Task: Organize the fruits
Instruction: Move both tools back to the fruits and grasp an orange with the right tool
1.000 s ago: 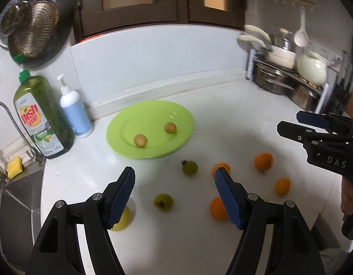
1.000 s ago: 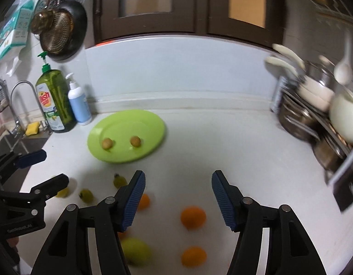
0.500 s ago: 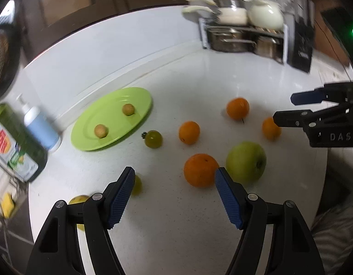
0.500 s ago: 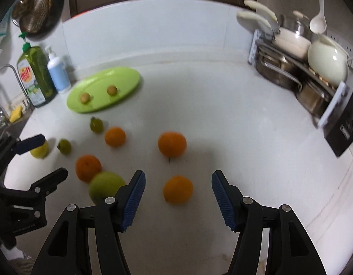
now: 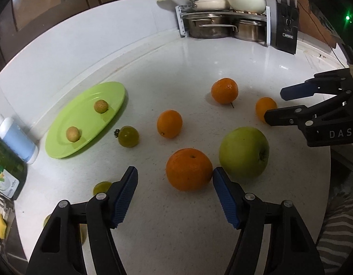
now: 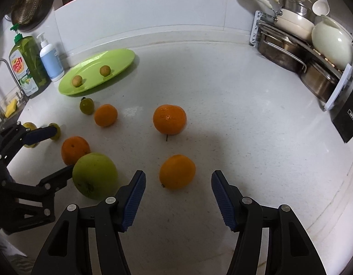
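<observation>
Several oranges lie on the white counter. My left gripper is open with the nearest orange just ahead between its fingers, a green apple to its right. My right gripper is open with another orange just ahead between its fingers; the apple lies to its left. A green plate at the back left holds two small brownish fruits. A small green fruit lies near the plate, and other small yellow-green ones sit behind my left finger.
A dish soap bottle and a blue pump bottle stand at the back left by the sink. A rack of pots and a black knife block stand at the back right. The counter edge runs along the right.
Both grippers have dropped lower and closer to the fruit. The left gripper now has an orange between its open fingers; the right gripper has closed in on another orange.
</observation>
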`<state>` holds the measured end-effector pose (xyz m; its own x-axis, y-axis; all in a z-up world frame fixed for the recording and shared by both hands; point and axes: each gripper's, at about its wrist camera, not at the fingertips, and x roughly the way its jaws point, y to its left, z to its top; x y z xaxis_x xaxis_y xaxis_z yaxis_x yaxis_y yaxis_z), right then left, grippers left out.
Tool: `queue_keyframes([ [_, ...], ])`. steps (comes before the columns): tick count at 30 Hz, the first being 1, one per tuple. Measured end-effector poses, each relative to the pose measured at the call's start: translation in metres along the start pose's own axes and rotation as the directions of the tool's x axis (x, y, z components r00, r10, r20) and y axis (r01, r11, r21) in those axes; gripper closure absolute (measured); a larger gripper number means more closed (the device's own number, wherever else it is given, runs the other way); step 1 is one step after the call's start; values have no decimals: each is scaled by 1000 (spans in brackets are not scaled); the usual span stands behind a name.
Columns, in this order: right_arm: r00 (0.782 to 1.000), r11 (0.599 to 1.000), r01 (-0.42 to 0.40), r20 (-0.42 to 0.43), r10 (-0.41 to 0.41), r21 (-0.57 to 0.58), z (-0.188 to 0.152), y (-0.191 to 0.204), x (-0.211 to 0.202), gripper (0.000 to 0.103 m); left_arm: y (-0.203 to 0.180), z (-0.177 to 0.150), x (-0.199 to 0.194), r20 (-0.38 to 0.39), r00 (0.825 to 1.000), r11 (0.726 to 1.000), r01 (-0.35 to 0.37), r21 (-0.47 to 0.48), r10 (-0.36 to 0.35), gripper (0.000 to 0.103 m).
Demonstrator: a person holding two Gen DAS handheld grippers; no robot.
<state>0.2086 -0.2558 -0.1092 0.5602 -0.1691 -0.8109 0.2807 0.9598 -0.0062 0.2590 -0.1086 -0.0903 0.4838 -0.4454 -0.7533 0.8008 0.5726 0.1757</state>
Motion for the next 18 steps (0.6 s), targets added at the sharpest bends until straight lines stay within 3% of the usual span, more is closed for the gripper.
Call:
queue_keyframes([
  [9, 999, 999, -30, -20, 31, 11, 2, -3, 9, 55, 0, 1, 6, -14, 996, 996, 83, -20, -83, 59],
  [18, 998, 999, -48, -27, 48, 15, 5, -4, 16, 66, 4, 2, 7, -18, 995, 994, 93, -65, -94, 60],
])
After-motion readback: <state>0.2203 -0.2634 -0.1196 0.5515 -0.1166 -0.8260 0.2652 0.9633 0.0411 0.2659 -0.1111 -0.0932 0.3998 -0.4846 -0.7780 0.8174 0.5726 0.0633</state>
